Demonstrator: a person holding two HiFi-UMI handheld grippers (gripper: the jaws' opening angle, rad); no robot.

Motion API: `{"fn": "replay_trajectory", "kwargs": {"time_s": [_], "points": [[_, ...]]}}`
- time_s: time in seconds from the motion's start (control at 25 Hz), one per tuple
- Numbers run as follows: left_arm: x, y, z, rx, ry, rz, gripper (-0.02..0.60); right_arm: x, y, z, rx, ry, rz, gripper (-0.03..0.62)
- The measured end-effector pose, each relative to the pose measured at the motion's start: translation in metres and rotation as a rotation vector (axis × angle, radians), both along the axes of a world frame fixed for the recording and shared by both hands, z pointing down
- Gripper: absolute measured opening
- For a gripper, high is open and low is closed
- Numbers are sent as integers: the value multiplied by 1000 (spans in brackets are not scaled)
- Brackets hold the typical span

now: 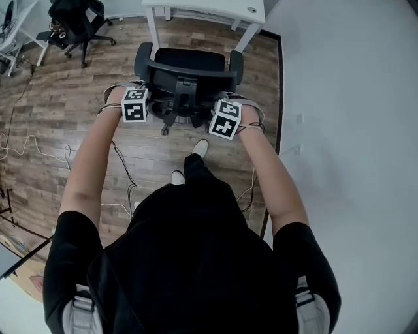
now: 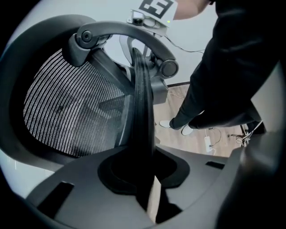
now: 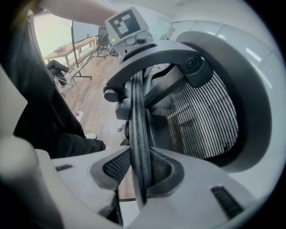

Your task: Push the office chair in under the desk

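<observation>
Black mesh office chair back [image 2: 67,112], matt plastic frame [image 2: 120,32], wood-grain floor [image 1: 59,111]

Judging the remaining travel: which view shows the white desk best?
Head view: the desk stands at the top edge, beyond the office chair. The gripper views are filled by its backrest; the desk isn't discernible.

Bright, even indoor light, soft shadows on the wooden floor [image 1: 65,111]. Fisheye bending, dark corners; close parts blur in both gripper views.
</observation>
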State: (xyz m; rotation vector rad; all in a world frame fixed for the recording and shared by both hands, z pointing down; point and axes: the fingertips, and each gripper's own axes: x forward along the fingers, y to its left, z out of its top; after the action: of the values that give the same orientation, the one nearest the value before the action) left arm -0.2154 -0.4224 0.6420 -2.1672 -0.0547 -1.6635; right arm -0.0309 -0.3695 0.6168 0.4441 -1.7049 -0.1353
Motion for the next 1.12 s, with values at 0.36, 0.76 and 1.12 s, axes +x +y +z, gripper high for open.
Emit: {"fn": "replay_trajectory", "kwargs": {"time_s": [0.36, 0.76, 1.12], "points": [[6, -46, 6, -3, -13, 2, 72, 1, -44, 1, 0, -16, -18, 107], [25, -136, -4, -7, -6, -2, 71, 18, -137, -7, -45, -14, -21, 104], [41, -200, -4, -10, -15, -8, 71, 35, -200, -9, -42, -19, -31, 104]]}}
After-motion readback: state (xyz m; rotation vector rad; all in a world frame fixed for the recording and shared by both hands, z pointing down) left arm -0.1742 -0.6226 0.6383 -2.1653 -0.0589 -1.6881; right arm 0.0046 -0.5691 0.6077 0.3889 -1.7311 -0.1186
